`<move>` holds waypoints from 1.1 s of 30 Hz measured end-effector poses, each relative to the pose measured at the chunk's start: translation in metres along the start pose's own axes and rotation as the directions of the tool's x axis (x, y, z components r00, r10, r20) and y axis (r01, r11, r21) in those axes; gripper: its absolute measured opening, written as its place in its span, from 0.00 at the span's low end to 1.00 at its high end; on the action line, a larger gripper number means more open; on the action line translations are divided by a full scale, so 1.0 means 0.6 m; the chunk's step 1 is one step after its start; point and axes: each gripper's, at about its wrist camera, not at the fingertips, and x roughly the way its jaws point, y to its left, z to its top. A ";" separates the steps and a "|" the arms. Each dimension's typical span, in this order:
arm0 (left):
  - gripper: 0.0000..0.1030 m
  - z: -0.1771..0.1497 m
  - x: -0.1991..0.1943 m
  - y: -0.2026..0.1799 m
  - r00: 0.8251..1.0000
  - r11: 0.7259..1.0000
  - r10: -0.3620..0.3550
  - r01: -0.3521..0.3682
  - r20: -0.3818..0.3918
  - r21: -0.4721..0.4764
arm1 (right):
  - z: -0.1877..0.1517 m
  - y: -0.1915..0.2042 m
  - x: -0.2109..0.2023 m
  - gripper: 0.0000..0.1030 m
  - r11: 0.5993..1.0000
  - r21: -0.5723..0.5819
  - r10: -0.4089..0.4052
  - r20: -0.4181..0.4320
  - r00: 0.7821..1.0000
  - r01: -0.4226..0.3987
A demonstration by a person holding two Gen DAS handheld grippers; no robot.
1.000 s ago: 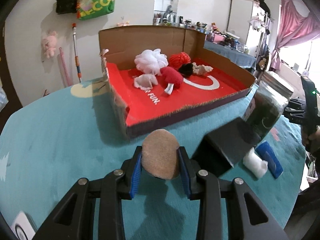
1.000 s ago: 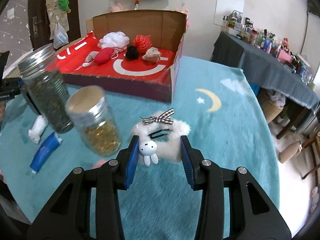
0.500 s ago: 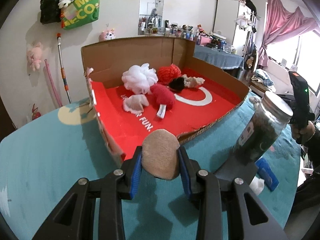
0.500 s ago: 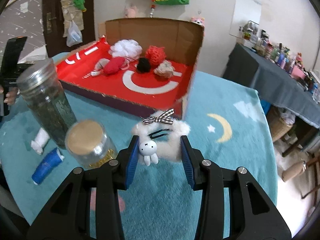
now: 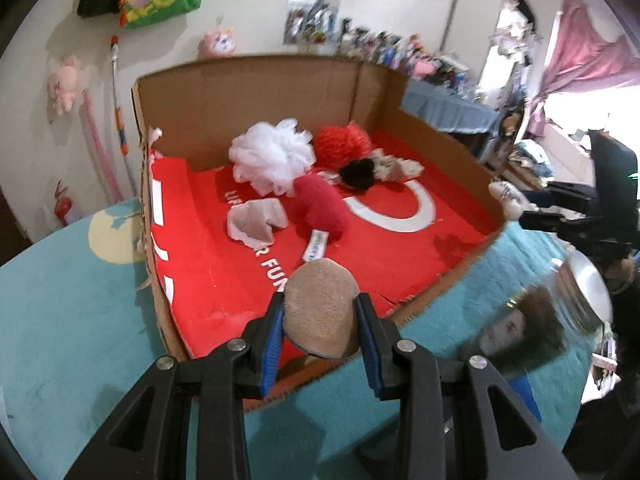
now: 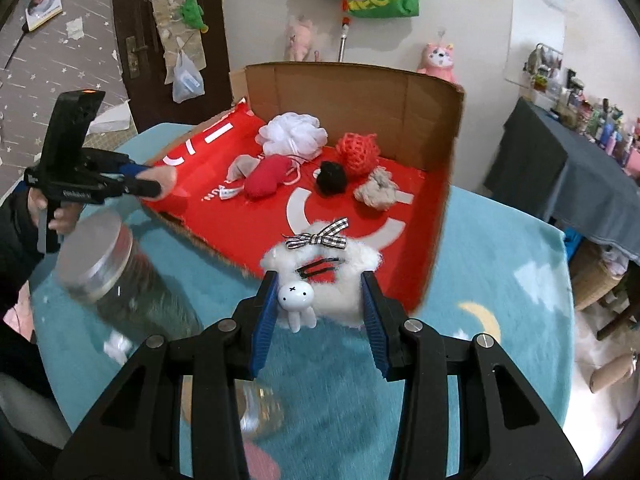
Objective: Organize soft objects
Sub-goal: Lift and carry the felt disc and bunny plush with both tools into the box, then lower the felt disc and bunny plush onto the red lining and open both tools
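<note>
- Left gripper is clamped on a tan oval pad, held over the near edge of the cardboard box.
- Right gripper is clamped on a white fluffy hair clip with a checked bow and a small bunny charm, held over the box's near corner.
- A glass jar with a metal lid stands on the teal rug at 9 o'clock of the right gripper, just beside the box's near wall; it is blurred.
- A second jar shows beneath the right gripper, at 6 o'clock.
- Inside the box, on its red floor: a white mesh pouf at 12 o'clock, a red net ball at 1 o'clock touching it, a black pompom, a grey scrap bundle, a red plush in the middle, a pale folded cloth at 10 o'clock of the plush.
</note>
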 end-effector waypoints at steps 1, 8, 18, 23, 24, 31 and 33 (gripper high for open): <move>0.35 0.005 0.008 0.002 1.000 1.000 0.010 -0.010 -0.016 -0.014 | 0.013 0.001 0.012 0.37 1.000 0.003 -0.007 -0.020 1.000 0.007; 0.36 0.035 0.068 0.006 0.985 0.992 0.104 -0.112 -0.135 -0.053 | 0.058 -0.007 0.106 0.37 0.994 0.020 -0.104 -0.201 0.974 0.110; 0.37 0.044 0.109 0.014 0.960 0.980 0.183 -0.195 -0.210 -0.036 | 0.079 -0.002 0.186 0.38 0.983 -0.033 -0.180 -0.333 0.926 0.179; 0.40 0.048 0.113 0.015 0.957 0.977 0.200 -0.210 -0.213 -0.027 | 0.076 -0.006 0.207 0.38 0.981 -0.047 -0.191 -0.365 0.911 0.187; 0.40 0.048 0.113 0.015 0.956 0.977 0.203 -0.213 -0.213 -0.025 | 0.075 -0.007 0.210 0.38 0.980 -0.050 -0.195 -0.367 0.909 0.190; 0.44 0.049 0.115 0.010 0.955 0.976 0.213 -0.219 -0.209 -0.006 | 0.075 -0.007 0.221 0.43 0.976 -0.086 -0.216 -0.376 0.901 0.199; 0.46 0.049 0.116 0.007 0.954 0.975 0.215 -0.220 -0.209 -0.002 | 0.075 -0.006 0.222 0.44 0.976 -0.091 -0.218 -0.377 0.900 0.198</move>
